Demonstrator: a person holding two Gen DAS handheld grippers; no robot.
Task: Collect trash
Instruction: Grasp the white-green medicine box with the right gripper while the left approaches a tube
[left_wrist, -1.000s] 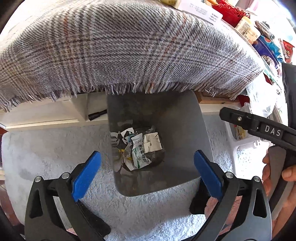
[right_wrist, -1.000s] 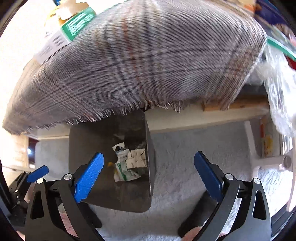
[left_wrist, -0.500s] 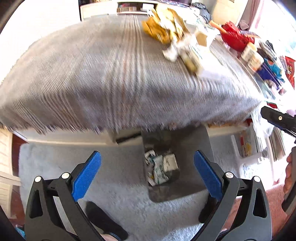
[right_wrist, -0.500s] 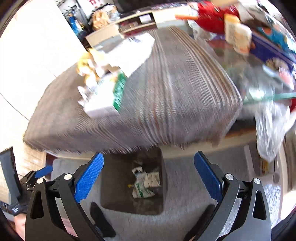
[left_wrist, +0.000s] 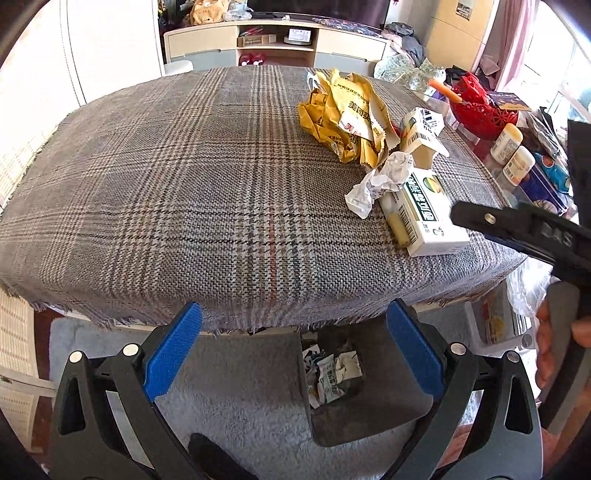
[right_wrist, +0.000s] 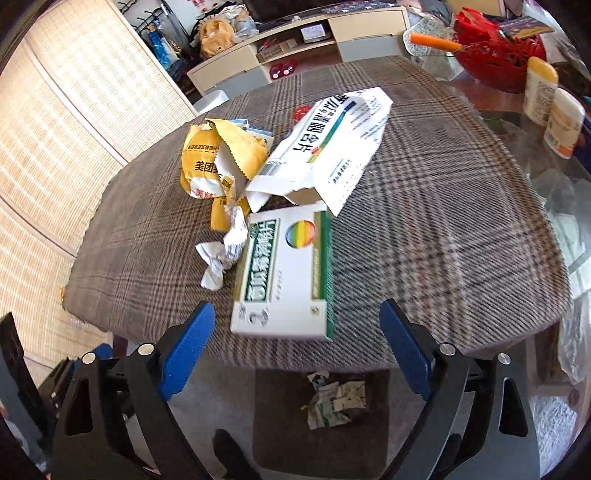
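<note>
Trash waits on a plaid-covered table (left_wrist: 207, 192) while a dark square bin (right_wrist: 321, 413) stands on the pale carpet just below the table's near edge, already holding a small heap of torn wrappers and packet scraps (right_wrist: 334, 404) at its bottom. On the cloth above lie four pieces, bunched toward the right end as seen from the left gripper's camera: a crumpled yellow paper bag (left_wrist: 345, 118) farthest back, an opened white carton (right_wrist: 332, 144) with its flaps splayed, a twisted white paper wad (right_wrist: 221, 254), and nearest the edge a flat green-and-white medicine box (right_wrist: 284, 273). The box lies flat, its long axis running from the near edge toward the far side, a short end facing the bin; the opened carton lies slanted, its open end toward the box. Wad and box touch. The left gripper (left_wrist: 291, 350) hangs over the table's near edge with blue pads spread wide and nothing between them. The right gripper (right_wrist: 295, 345), angled down at the medicine box, has its jaws easing inward but still wide, with nothing clamped. A red basket (right_wrist: 498, 62) and two pale bottles (right_wrist: 550, 107) sit on the glass beyond the cloth.
</note>
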